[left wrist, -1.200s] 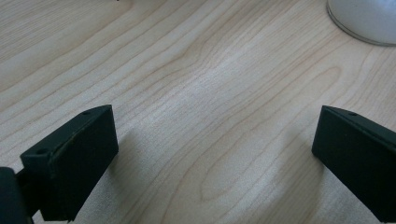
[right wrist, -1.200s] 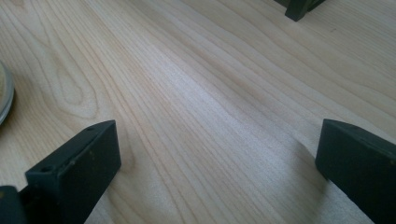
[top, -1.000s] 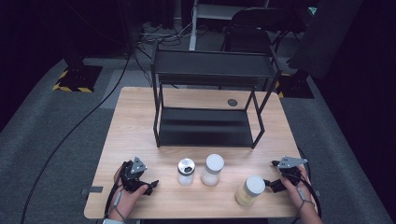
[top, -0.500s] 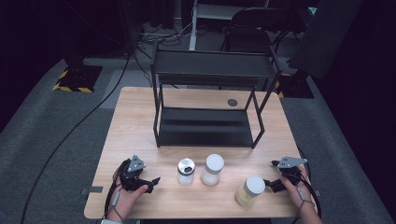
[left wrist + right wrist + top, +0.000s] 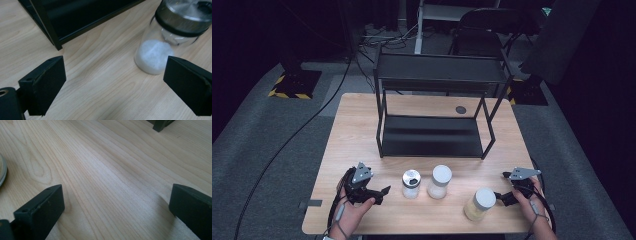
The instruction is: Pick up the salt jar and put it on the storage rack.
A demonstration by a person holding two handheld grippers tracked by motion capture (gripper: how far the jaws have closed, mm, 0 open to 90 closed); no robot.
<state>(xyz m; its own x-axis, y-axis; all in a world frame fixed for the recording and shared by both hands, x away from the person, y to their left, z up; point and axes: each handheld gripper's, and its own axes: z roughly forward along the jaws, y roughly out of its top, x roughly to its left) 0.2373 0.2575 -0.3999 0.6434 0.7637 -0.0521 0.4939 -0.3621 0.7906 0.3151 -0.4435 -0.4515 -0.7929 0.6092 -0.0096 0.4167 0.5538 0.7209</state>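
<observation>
Nothing has moved since the earlier frames; both grippers stay put. Black shelf rack stands mid-table. In front of the rack: metal-lid jar, white-lid jar, yellowish jar. Left gripper left of the metal-lid jar, jaws spread wide, empty, touching nothing. Right gripper just beside the yellowish jar, jaws wide apart, empty.
</observation>
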